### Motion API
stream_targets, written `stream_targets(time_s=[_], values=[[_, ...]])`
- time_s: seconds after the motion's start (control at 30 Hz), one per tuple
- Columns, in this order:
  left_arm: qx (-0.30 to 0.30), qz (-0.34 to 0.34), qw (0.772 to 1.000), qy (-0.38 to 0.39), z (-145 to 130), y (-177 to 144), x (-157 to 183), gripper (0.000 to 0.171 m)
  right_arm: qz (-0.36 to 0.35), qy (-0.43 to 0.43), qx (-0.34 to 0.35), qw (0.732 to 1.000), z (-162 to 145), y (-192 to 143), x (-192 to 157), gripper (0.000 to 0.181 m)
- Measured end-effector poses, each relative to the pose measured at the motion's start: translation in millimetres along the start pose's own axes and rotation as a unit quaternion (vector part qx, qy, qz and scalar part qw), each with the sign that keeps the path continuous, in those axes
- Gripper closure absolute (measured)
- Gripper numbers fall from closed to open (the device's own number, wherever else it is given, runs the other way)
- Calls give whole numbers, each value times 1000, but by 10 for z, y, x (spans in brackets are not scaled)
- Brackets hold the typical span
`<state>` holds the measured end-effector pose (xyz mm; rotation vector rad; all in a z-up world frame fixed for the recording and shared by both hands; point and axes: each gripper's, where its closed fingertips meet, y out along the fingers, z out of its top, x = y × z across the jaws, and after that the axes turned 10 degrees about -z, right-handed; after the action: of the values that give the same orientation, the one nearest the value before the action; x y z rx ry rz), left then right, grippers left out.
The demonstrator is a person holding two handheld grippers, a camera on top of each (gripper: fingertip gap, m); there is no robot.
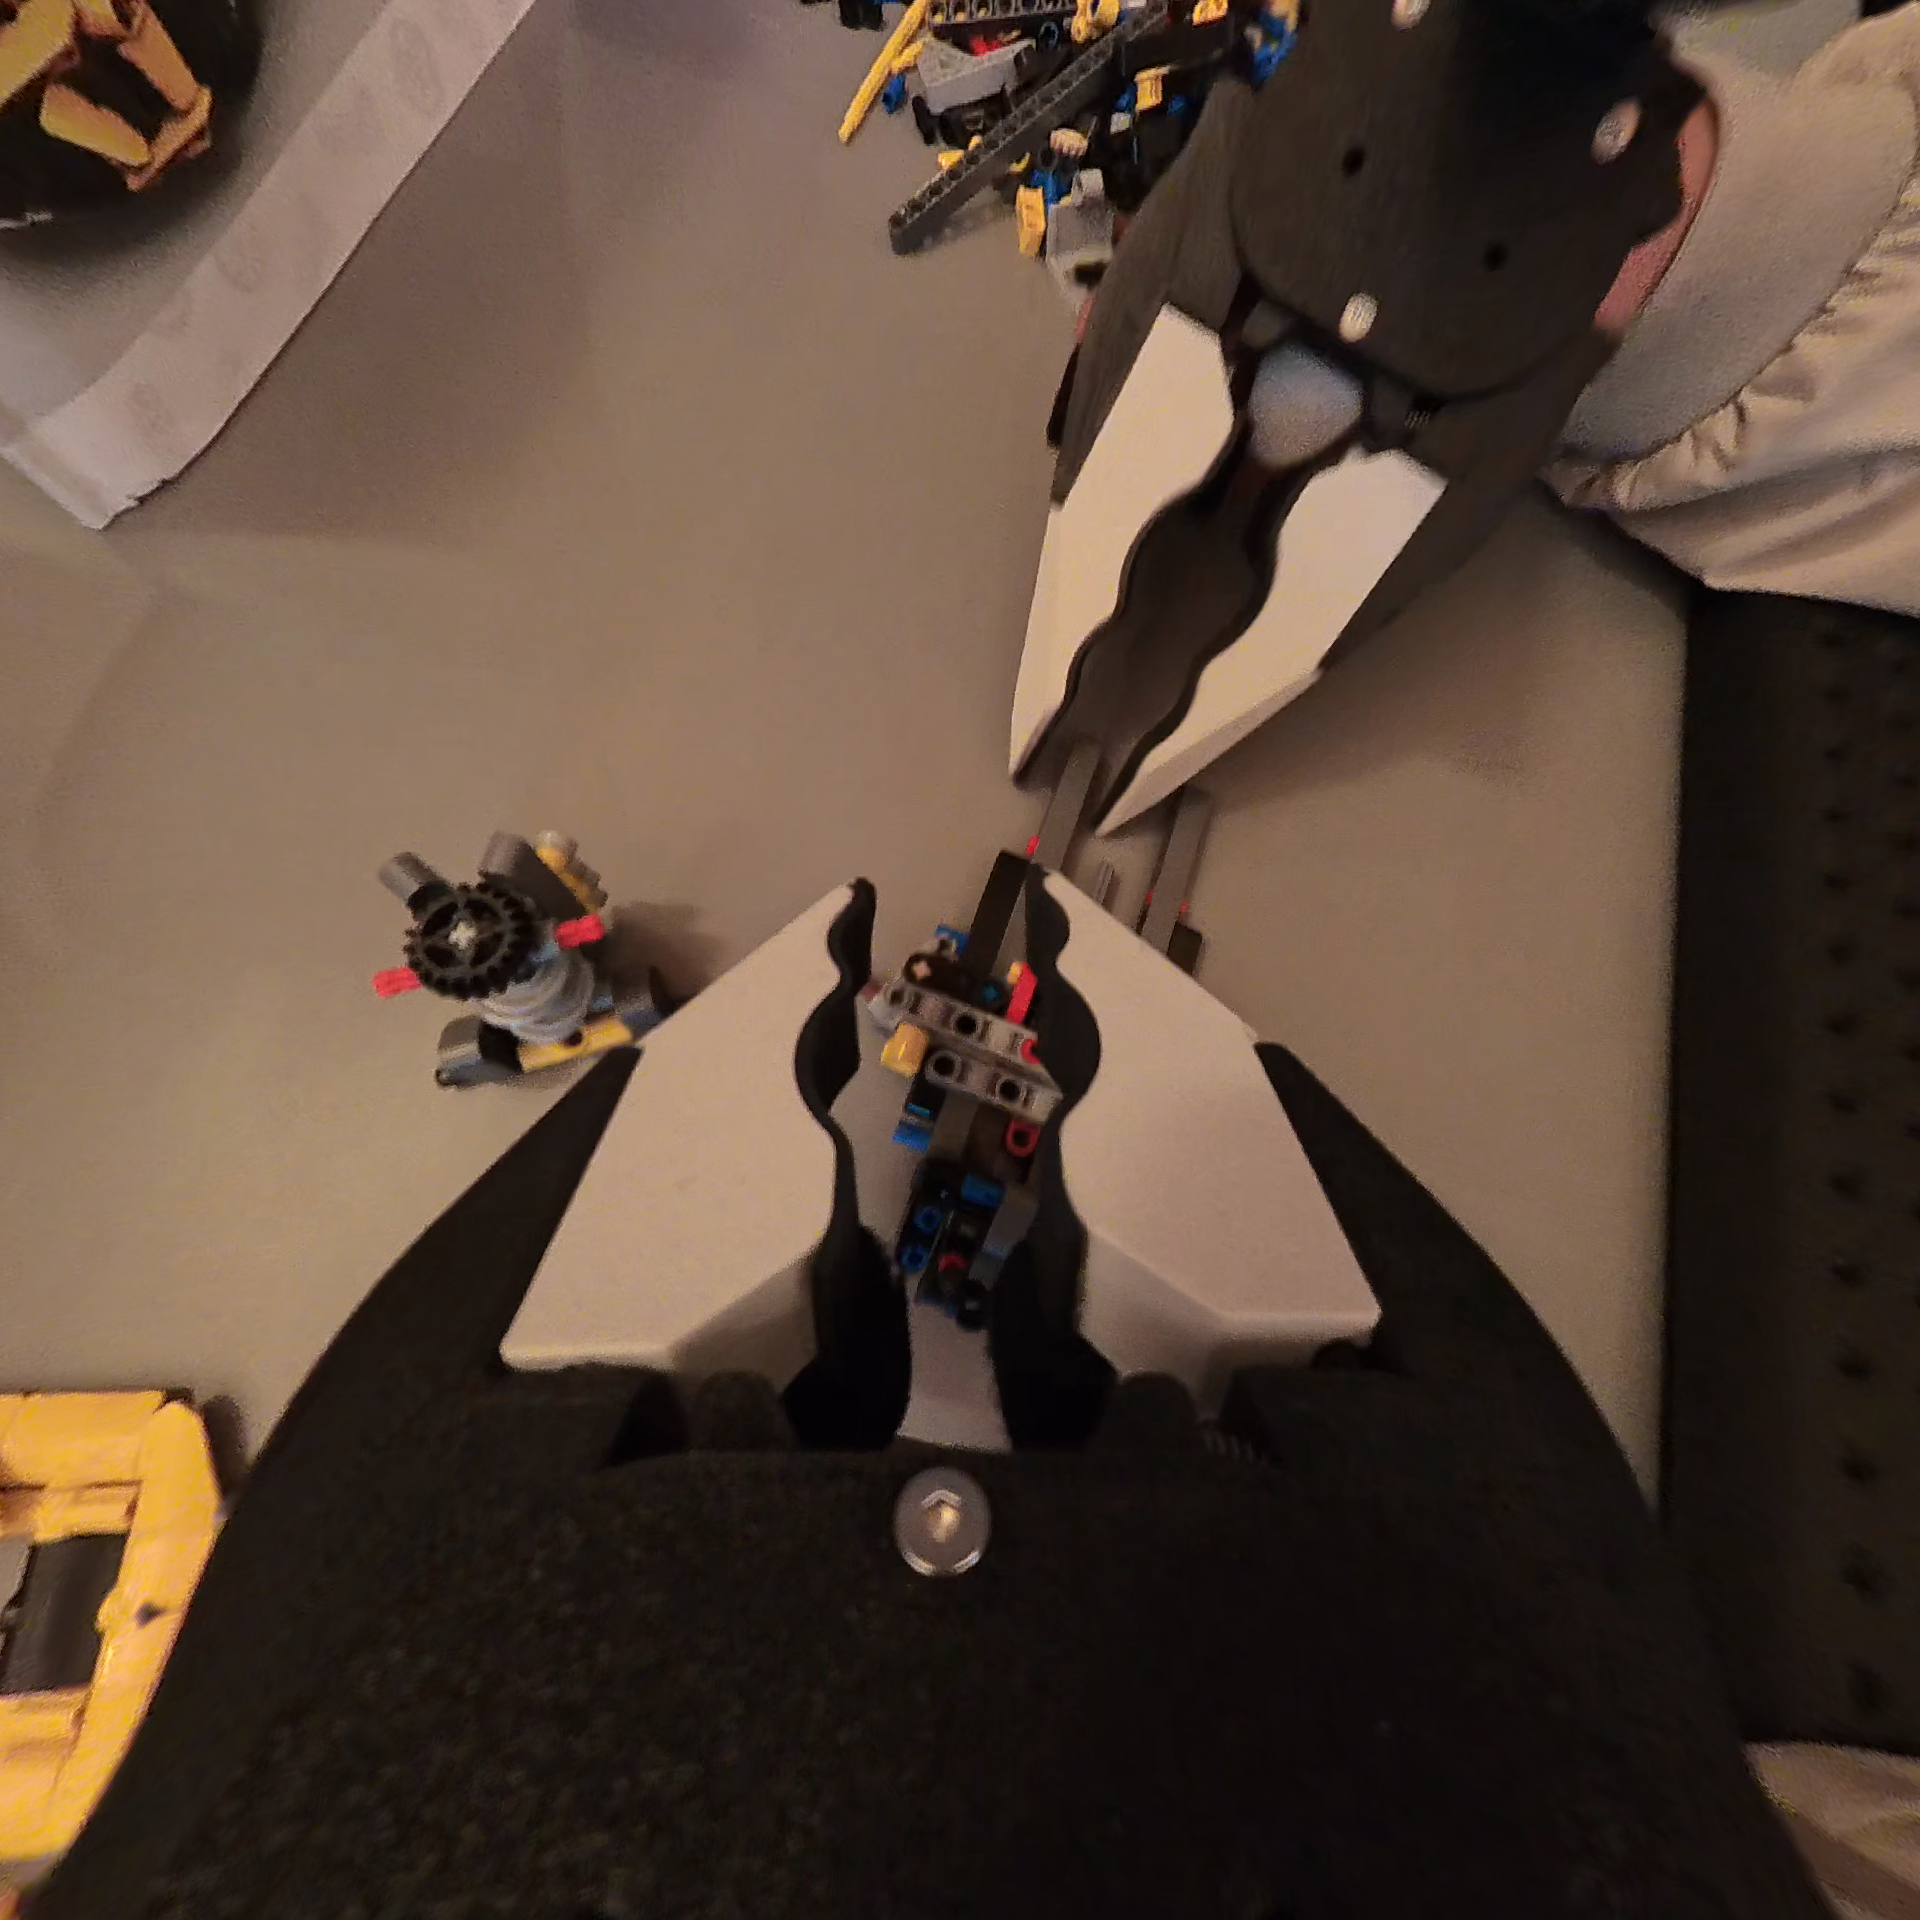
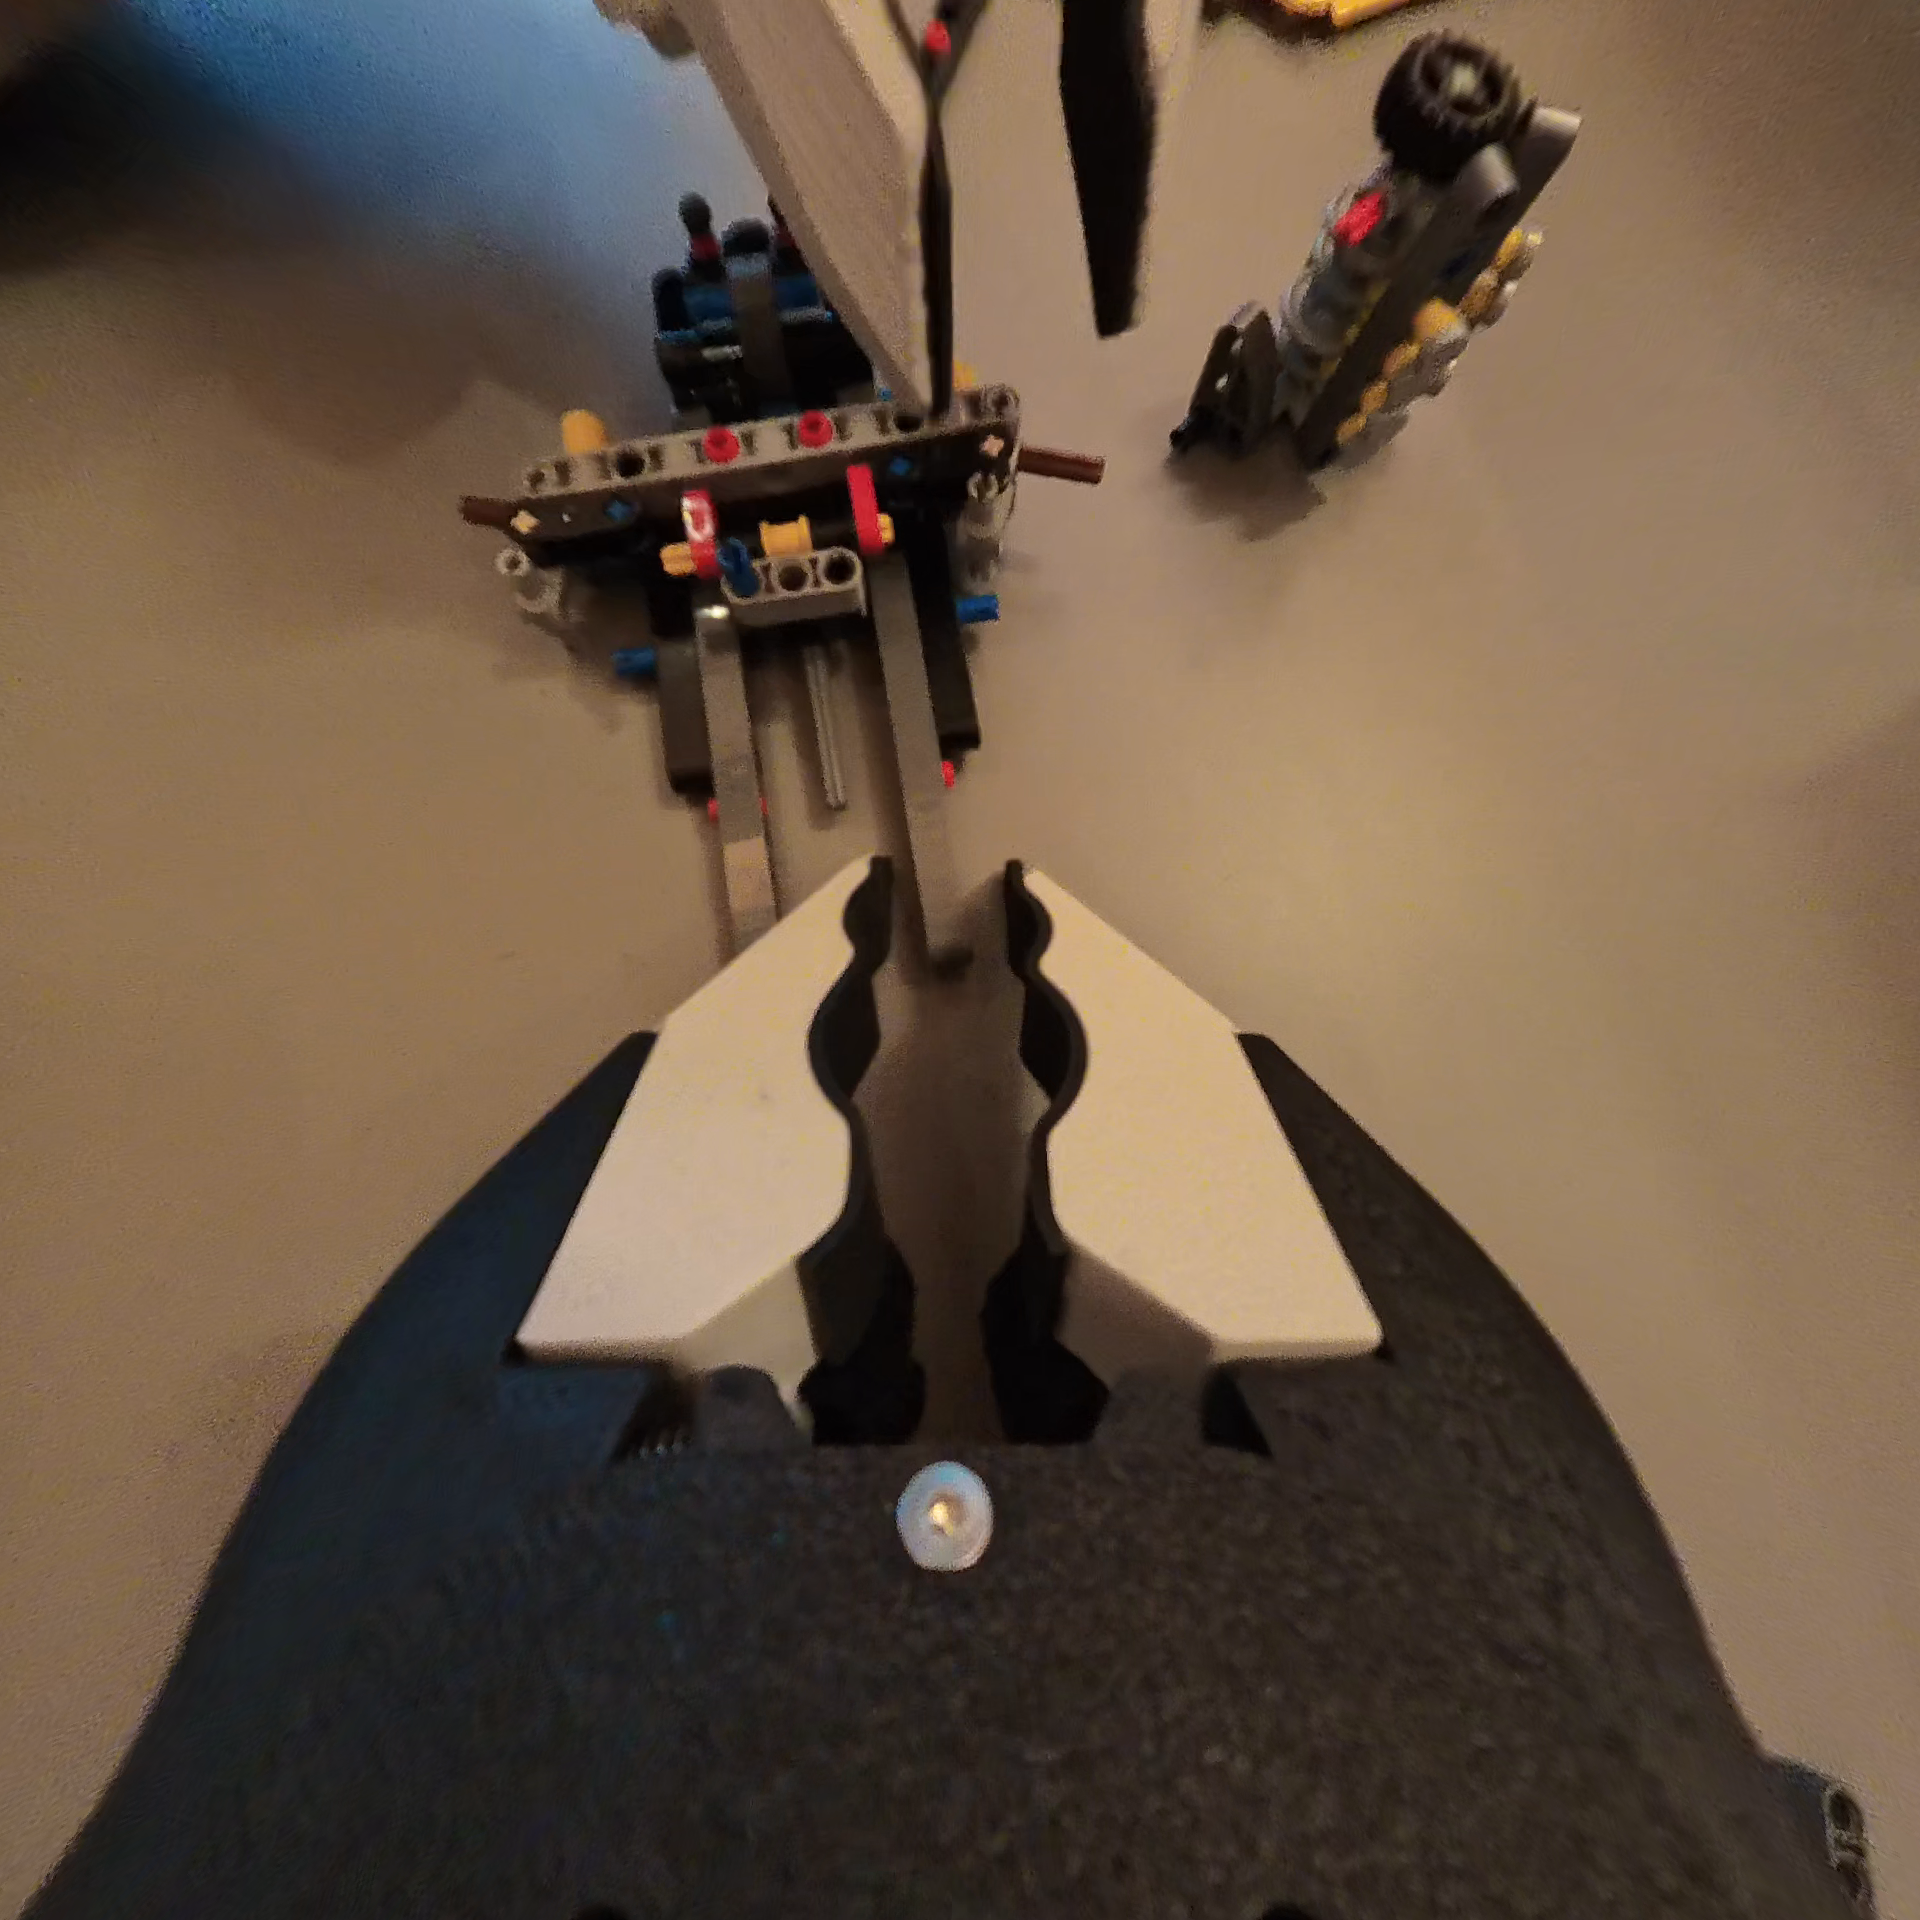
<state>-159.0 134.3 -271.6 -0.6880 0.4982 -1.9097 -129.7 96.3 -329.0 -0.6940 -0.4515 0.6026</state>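
Note:
A brick assembly of grey beams with red, blue and yellow pins lies on the grey table. It also shows in the left wrist view. My left gripper points down over its cross beam with the jaws apart, and its right finger touches the bricks. In the right wrist view one of its white fingers meets the cross beam. My right gripper is closed on the end of a long grey beam that sticks out of the assembly. It shows in the left wrist view, held by a person's hand.
A small build with a black gear stands left of the assembly; it also shows in the right wrist view. A heap of loose parts lies at the far edge. A clear bag, a yellow model and a dark perforated strip surround the area. The gap from one gripper's tips to the other's is roughly 8 cm. The yellow model is closer to my left gripper, around 20 cm from its tips; the right tips are 25 cm off.

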Motion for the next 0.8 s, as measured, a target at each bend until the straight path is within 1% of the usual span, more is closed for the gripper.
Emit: stream_targets(time_s=[0.07,0.13,0.17,0.2,0.23,0.27,0.3,0.33,0.4,0.5,0.57,0.63,0.7,0.73,0.8], values=[[16,7,1000,5,72,37,-18,142,-21,-9,3,1000,24,20,41,172],[25,17,1000,5,105,53,-54,142,-17,-33,-8,999,25,-9,32,173],[23,23,999,4,98,56,-82,142,-40,-52,14,998,88,-40,79,173],[23,27,999,3,90,56,-102,142,-68,-94,51,992,178,-94,118,174],[30,21,999,1,96,56,-95,142,-114,-135,80,981,259,-161,199,174],[46,9,999,-3,134,48,-72,141,-157,-166,91,969,303,-223,277,174],[65,-3,998,-8,189,30,-45,139,-173,-189,91,962,316,-262,292,174],[77,-17,997,-14,220,16,-20,139,-184,-199,93,958,333,-293,301,174],[92,-30,995,-17,256,-17,1,139,-186,-211,103,954,359,-329,264,174],[163,-29,986,-29,431,-194,-61,139,-198,-225,122,946,397,-394,235,175],[193,-53,979,-45,474,-303,-45,139,-208,-234,133,941,421,-449,237,175],[201,-84,975,-49,449,-340,11,138,-223,-256,150,928,462,-511,242,175],[199,-107,973,-42,412,-331,71,134,-256,-292,165,907,513,-573,257,175],[198,-117,972,-40,398,-325,98,134,-270,-306,165,898,528,-594,260,175],[191,-121,973,-40,362,-313,106,133,-280,-325,155,890,523,-591,242,175]])
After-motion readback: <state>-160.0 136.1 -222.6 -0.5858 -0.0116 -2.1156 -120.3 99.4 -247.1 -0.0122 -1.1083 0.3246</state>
